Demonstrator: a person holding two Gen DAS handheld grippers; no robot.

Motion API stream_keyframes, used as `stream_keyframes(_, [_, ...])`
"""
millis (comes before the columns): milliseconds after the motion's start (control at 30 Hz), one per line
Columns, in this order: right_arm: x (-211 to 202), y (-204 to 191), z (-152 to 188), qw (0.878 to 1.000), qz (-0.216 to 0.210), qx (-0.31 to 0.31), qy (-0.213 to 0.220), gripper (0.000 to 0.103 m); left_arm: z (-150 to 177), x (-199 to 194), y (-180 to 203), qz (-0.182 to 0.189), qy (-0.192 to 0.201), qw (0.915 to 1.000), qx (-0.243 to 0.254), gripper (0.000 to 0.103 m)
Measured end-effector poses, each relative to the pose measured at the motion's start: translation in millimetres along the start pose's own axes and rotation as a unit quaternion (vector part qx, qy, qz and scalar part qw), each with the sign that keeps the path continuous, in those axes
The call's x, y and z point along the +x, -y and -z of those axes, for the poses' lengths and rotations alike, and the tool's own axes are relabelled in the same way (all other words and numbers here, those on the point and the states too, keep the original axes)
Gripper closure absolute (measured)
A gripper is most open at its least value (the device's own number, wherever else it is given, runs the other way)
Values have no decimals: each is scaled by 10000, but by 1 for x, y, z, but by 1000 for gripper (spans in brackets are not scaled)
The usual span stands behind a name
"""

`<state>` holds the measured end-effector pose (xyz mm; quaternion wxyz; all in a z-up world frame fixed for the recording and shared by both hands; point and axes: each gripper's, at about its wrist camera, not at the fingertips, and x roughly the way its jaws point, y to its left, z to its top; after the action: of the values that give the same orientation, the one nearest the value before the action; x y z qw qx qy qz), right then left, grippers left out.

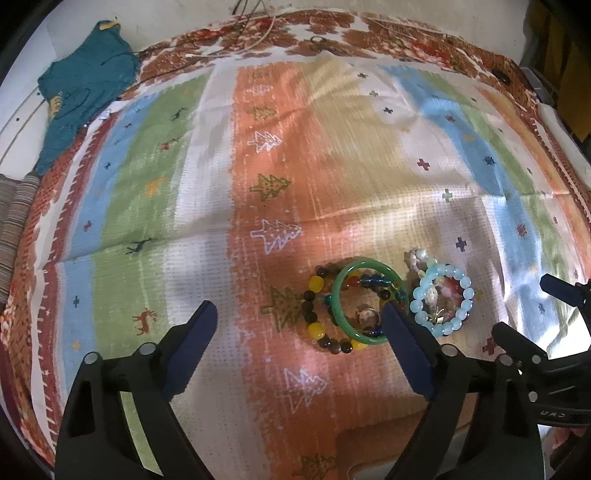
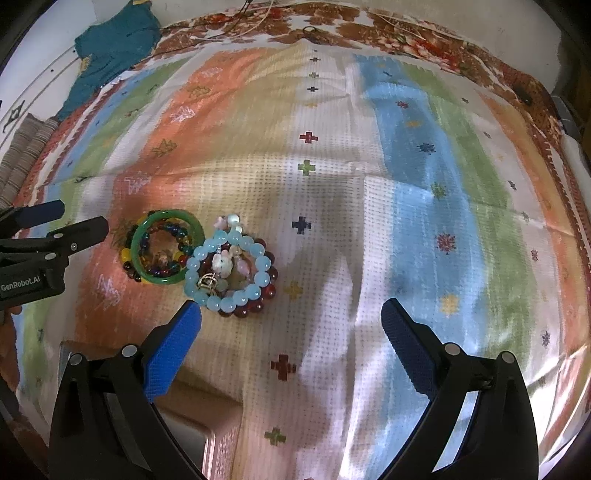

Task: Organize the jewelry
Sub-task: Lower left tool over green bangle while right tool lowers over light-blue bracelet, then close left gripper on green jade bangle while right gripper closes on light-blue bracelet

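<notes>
A pile of bracelets lies on the patterned cloth [image 1: 258, 155]. A green bangle [image 1: 365, 264] rests on a string of yellow and dark beads [image 1: 317, 284]. Right beside it is a light blue bead bracelet [image 1: 419, 295] with charms. My left gripper [image 1: 299, 312] is open above the cloth, holding nothing; its right finger [image 1: 402, 339] overlaps the bangle's edge in this view. In the right wrist view the green bangle [image 2: 170, 214] touches the light blue bracelet [image 2: 192, 264], which lies over dark red beads [image 2: 271, 275]. My right gripper [image 2: 290, 308] is open and holds nothing, its left finger [image 2: 177, 343] just below the pile.
A teal cloth [image 1: 85, 81] lies at the far left corner, with thin cords [image 1: 258, 22] along the far edge. Striped fabric [image 1: 14, 221] sits at the left. A pinkish box corner [image 2: 221, 424] shows under my right gripper. The left gripper [image 2: 85, 215] enters the right wrist view from the left.
</notes>
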<state>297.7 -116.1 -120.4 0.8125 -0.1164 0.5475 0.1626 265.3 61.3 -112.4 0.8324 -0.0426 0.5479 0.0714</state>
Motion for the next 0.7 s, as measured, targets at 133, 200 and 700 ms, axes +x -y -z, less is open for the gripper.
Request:
stream_keyframes(133, [7,0,-5,10000,76,7,-63,5,-3,14,0,20,-167,9999,23,20])
stream_keyframes(200, [11,-1,-8,9999,94,12,-105,10,-4,19,0,63,-250,9997,31,26])
stream_keyframes(700, [35,0,-19,9992,75,77,-375,39,-8,44,13,150,-538,9981,263,50])
